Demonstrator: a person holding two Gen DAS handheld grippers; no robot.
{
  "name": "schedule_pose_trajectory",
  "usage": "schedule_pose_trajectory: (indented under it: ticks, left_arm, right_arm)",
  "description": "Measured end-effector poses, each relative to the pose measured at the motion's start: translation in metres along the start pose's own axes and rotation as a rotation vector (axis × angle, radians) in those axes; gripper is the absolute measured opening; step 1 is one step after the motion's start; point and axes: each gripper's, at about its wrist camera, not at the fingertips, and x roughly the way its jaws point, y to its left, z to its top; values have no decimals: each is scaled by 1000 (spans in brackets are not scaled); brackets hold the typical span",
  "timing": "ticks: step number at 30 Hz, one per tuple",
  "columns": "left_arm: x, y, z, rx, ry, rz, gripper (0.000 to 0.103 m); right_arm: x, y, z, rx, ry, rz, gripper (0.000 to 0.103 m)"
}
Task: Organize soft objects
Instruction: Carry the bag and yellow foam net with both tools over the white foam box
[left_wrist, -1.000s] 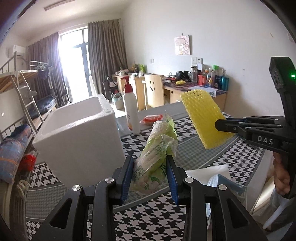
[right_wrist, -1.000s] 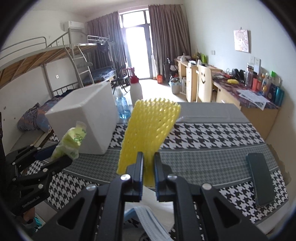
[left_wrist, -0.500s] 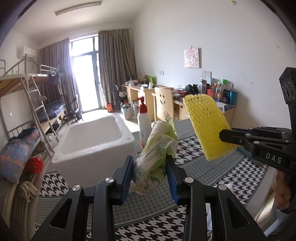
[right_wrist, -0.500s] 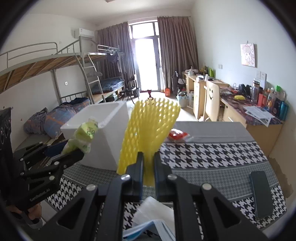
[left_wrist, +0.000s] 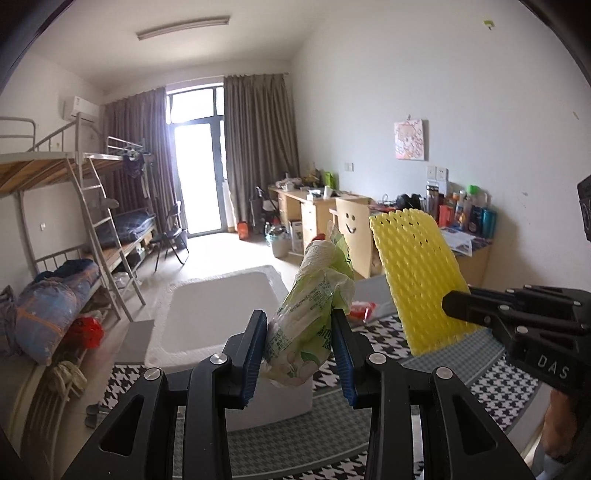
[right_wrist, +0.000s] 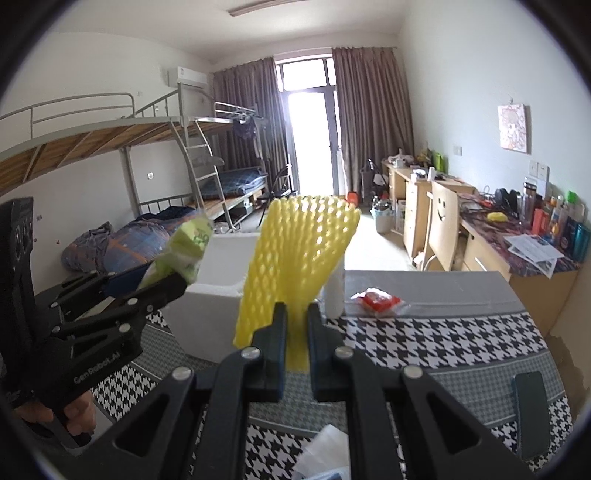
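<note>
Both tools rose, gripping green packet (left_wrist: 310, 325) and yellow foam net (right_wrist: 299, 266)

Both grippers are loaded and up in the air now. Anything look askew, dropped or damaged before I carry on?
Nothing stands out. The left gripper squeezes the green packet, the right gripper pinches the yellow foam net by its lower end. The white foam box sits upright on the table.

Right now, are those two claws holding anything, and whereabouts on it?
The left gripper squeezes a green-printed plastic packet near its bottom; the right gripper pinches a yellow foam net sleeve by its lower edge.
</note>
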Motion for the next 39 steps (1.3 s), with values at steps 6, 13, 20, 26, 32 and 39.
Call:
schedule_pose_trajectory:
  ticks: [6, 13, 20, 26, 32, 39]
  left_arm:
    - [8, 9, 5, -32, -4, 46, 37]
    - [17, 21, 11, -62, -6, 116, 37]
    - [22, 31, 16, -87, -2, 154, 37]
    - [27, 40, 17, -106, 5, 178, 37]
    - [35, 48, 20, -121, 19, 199, 37]
    - [41, 51, 24, -137, 29, 211, 37]
  right_arm:
    - [9, 4, 9, 5, -4, 14, 13]
    - [21, 14, 18, -10, 15, 36, 13]
    - [32, 21, 26, -26, 34, 76, 13]
    - [45, 32, 35, -71, 43, 79, 13]
    - [56, 38, 44, -96, 47, 107, 13]
    - [68, 44, 51, -99, 61, 102, 13]
